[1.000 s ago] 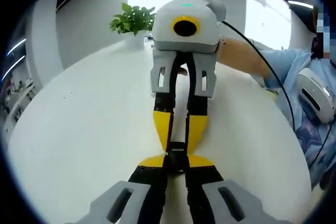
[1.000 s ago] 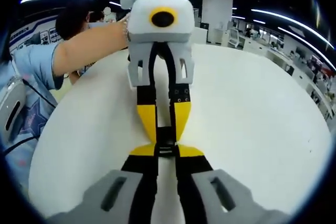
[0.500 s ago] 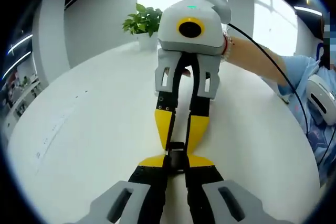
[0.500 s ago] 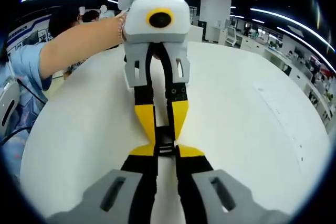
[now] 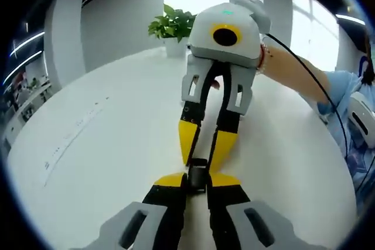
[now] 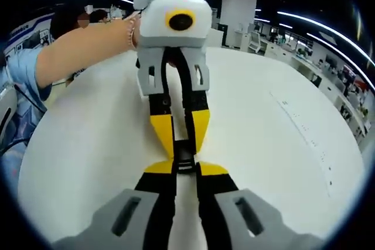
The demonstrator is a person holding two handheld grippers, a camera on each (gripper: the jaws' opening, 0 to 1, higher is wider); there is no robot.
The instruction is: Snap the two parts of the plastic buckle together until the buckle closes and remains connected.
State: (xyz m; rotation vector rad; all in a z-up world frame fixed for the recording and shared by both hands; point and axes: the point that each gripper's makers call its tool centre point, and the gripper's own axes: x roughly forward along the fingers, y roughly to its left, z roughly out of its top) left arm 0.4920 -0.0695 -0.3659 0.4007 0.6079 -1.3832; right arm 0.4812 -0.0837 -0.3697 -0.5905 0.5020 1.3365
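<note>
Black plastic buckle (image 5: 198,175) held between the two grippers, tip to tip, above the white table (image 5: 105,162); in the right gripper view the same buckle (image 6: 184,161) sits in the middle, at the meeting point of the yellow tips. Too small and too dark to tell whether the two halves are latched or merely pressed together; no gap visible between them.

Left gripper (image 5: 197,181) rising from the bottom of its own view, jaws drawn close and clamped on the near end of the buckle. Right gripper (image 5: 202,151) coming in from above in that view, its yellow fingertips (image 5: 188,140) converging on the far end of the buckle, closed on it as well.

In the right gripper view, the mirror arrangement: right gripper (image 6: 185,170) from below, jaws pinched on the buckle, left gripper (image 6: 181,144) opposite, jaws narrowed onto the other end. Both grippers roughly in one line, nose to nose.

Forearm (image 6: 88,48) of the person reaching in from the left behind the left gripper, a bracelet at the wrist; blue sleeve (image 5: 338,95) at the right edge of the left gripper view. Potted green plant (image 5: 173,24) on the far side of the table, near bright windows. Faint row of small marks (image 6: 304,136) across the tabletop.
</note>
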